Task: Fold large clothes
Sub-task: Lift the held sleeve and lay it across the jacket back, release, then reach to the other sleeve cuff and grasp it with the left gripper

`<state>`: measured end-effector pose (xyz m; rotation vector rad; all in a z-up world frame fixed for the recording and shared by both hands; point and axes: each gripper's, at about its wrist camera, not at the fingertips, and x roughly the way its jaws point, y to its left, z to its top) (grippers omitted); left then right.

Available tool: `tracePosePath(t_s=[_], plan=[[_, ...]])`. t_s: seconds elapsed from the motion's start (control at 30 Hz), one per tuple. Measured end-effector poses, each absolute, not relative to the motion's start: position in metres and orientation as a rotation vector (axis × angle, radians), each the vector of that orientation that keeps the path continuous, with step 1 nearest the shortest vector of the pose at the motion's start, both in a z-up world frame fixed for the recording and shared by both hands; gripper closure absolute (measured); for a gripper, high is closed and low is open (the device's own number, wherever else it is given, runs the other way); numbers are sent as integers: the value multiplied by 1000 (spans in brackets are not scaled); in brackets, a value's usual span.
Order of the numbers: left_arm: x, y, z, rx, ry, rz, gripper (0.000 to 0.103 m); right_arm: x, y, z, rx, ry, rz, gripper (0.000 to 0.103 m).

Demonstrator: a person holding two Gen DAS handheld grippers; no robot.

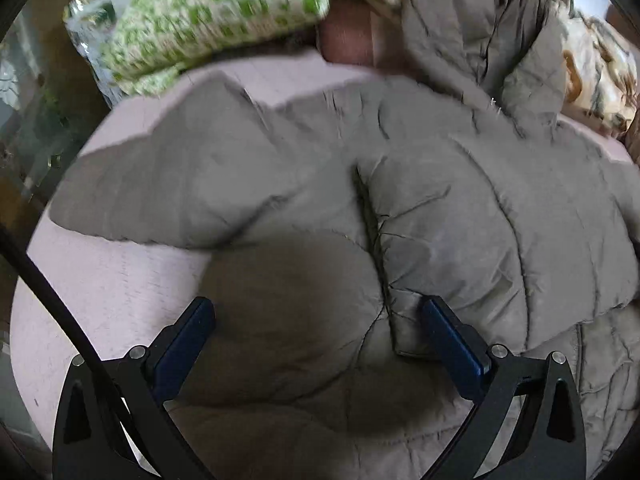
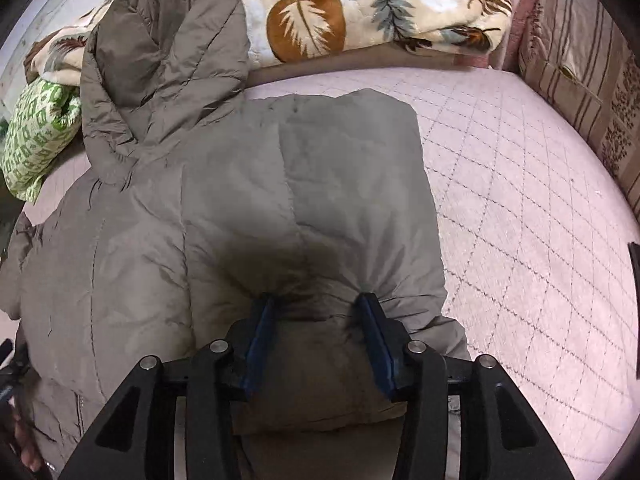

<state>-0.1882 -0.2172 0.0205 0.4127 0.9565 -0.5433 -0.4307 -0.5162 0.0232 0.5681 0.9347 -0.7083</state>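
The puffy jacket (image 2: 240, 208) looks soft, light and slippery; take its hem. The right gripper (image 2: 316, 312) pinches a padded fold; the left gripper (image 1: 316, 320) stands wide.

A pink quilted bed (image 2: 520, 184) carries everything. On it lie a grey-brown padded jacket (image 2: 240, 200), a leaf-print blanket (image 2: 360, 12) and what looks like a green-patterned cushion (image 1: 216, 12).

Both wrist views angle steeply down, close over jacket (image 1: 400, 208) (image 2: 224, 200); shared: green pillow (image 1: 216, 16) (image 2: 36, 136), upper left.
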Motion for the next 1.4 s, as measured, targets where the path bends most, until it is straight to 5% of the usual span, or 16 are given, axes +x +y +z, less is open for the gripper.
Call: tracePosePath(t_s=[0.13,0.27,0.57,0.8,1.03,1.13,1.4], plan=[[-187,-198,49,310,905,-581,0,-442,-493,66,569,815,-655,52],[-194,-168,86,231,745,-572,0,-460,-443,94,532,690,-593,29],[-161,-146,72,258,784,-473,0,-437,-404,57,421,774,-559,29],[-91,-70,72,19,855,-364,0,-441,-404,57,470,747,-496,29],[-31,7,61,-168,912,-292,20,-442,-393,64,456,720,-455,29],[-4,38,52,-249,941,-270,45,-441,-391,65,452,712,-452,29],[55,101,16,-605,989,-276,53,-438,-392,66,474,681,-447,29]])
